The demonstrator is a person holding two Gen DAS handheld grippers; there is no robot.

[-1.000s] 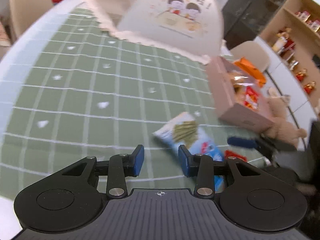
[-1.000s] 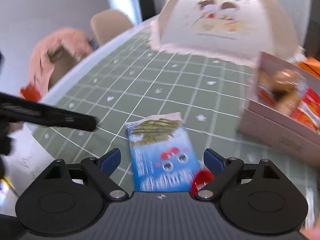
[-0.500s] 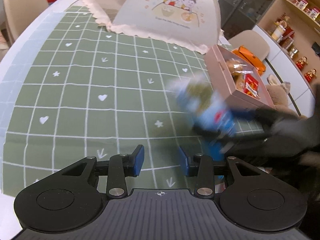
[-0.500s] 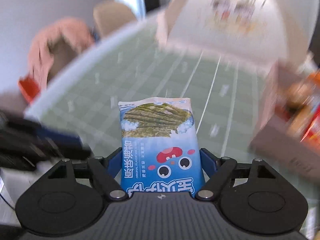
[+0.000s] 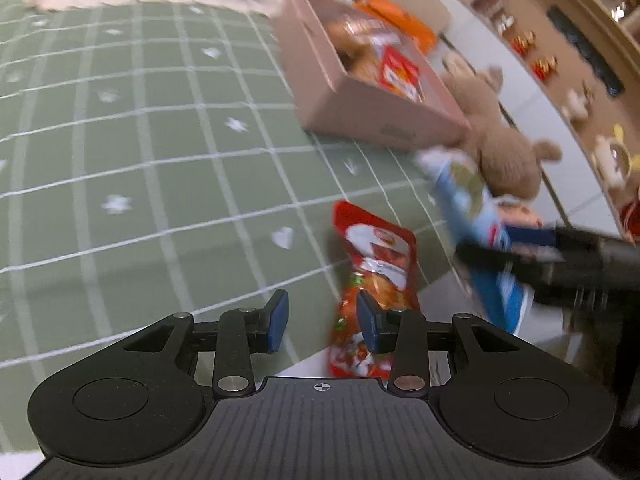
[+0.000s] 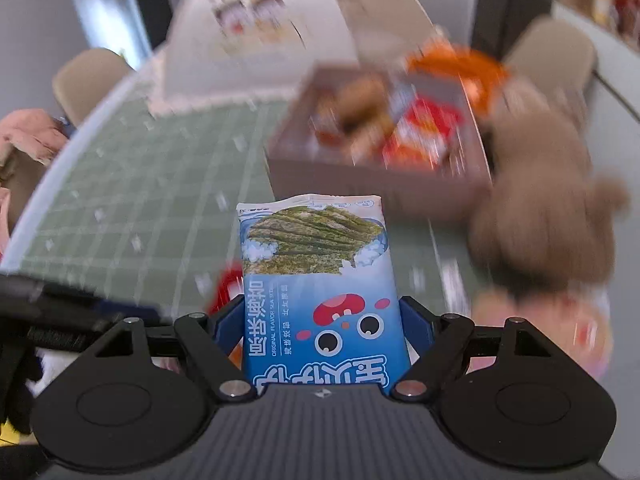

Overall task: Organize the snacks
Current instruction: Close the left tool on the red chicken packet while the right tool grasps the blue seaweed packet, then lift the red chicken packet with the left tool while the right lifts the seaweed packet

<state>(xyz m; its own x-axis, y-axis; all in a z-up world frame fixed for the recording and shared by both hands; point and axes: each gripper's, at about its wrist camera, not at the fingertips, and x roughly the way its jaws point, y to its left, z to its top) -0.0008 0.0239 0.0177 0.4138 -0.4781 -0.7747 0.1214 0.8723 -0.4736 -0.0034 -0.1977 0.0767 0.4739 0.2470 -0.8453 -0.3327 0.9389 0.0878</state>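
Observation:
My right gripper (image 6: 322,320) is shut on a blue seaweed snack packet (image 6: 318,276) and holds it upright in the air, in front of a pink cardboard box (image 6: 360,176) that holds several snacks. In the left wrist view the same packet (image 5: 476,216) hangs in the right gripper at the right. My left gripper (image 5: 322,322) is open and empty, low over the table's front edge. A red snack packet (image 5: 376,264) lies on the green checked tablecloth (image 5: 140,160), just ahead of its right finger. The box (image 5: 360,108) stands further back.
A brown teddy bear (image 5: 504,148) sits right of the box. A white mesh food cover (image 6: 256,28) stands at the back of the table. An orange packet (image 5: 396,20) lies behind the box. Shelves (image 5: 580,40) line the right wall. A chair (image 6: 88,80) stands left.
My right gripper has carried the seaweed packet right, toward the box. My left gripper has swung right and now faces the red packet.

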